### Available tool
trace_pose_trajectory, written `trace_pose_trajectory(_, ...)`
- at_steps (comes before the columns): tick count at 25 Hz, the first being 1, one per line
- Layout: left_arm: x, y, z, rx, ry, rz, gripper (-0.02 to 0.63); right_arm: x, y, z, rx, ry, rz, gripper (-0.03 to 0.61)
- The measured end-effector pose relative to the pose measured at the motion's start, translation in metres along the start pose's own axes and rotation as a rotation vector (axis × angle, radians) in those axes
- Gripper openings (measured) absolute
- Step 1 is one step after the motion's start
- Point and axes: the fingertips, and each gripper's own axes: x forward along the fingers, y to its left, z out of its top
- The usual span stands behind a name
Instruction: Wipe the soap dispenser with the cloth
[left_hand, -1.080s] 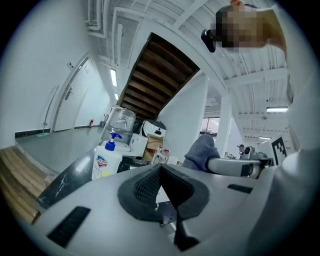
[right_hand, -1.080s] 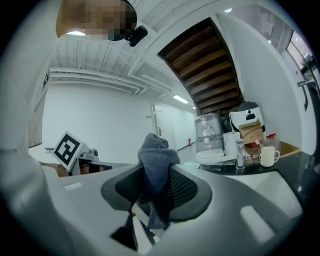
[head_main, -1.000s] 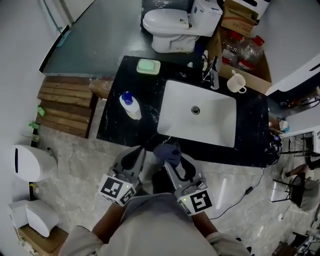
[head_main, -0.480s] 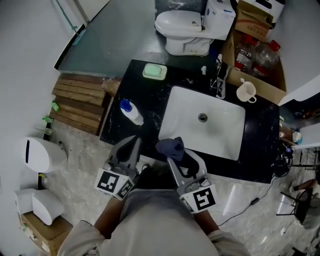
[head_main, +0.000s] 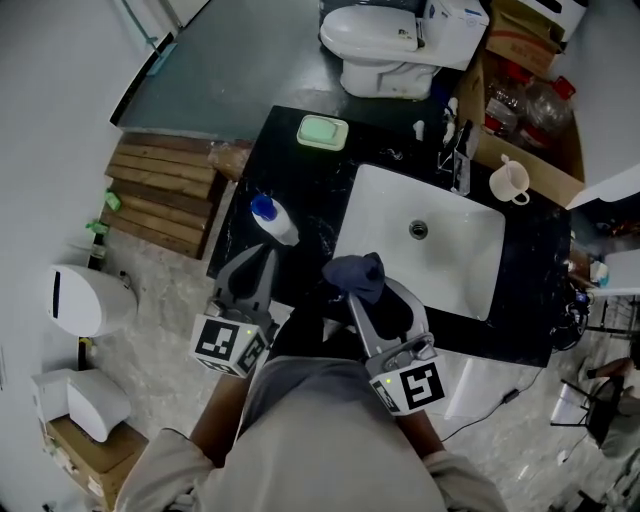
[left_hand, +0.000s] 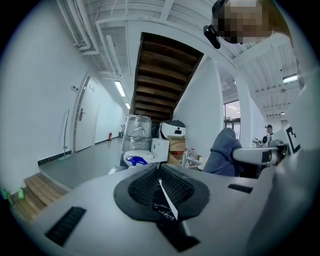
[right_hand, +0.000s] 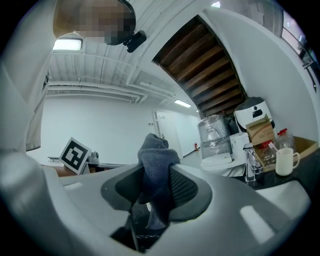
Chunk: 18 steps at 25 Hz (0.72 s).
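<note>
Left gripper (head_main: 260, 258): clenched, empty | right gripper (head_main: 362, 298): grasping grey-blue cloth (head_main: 354, 274), frame centre | soap dispenser (head_main: 273, 220): on black counter (head_main: 310, 185), just above left gripper

A white sink (head_main: 445, 265) sits in the black desk (head_main: 305, 185), green soap dish (head_main: 322, 131) far left, white mug (head_main: 508, 181) far right.

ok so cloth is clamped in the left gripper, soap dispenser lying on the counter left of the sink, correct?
Wrong gripper: the cloth is clamped in the right gripper, as the right gripper view shows. The left gripper is shut on nothing. The soap dispenser does lie on the counter left of the sink.
</note>
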Motion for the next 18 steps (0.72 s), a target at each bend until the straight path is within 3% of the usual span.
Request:
trace_pose_trajectory(7, 0.021, 0.034, -0.007, 0.004, 0.024, 0.01, 0.014, 0.028, -0.009, -0.002, -0.016, 0.038, -0.037, 0.133)
trace_pose_trajectory(10, 0.03, 0.045, -0.013, 0.009, 0.053, -0.004, 0.1, 0.041, -0.014, -0.004, -0.02, 0.049, -0.061, 0.133)
trace_pose_trajectory(18, 0.056, 0.056, -0.022, 0.075, 0.102, -0.083, 0.17, 0.066, -0.021, -0.011, -0.026, 0.086, -0.119, 0.133)
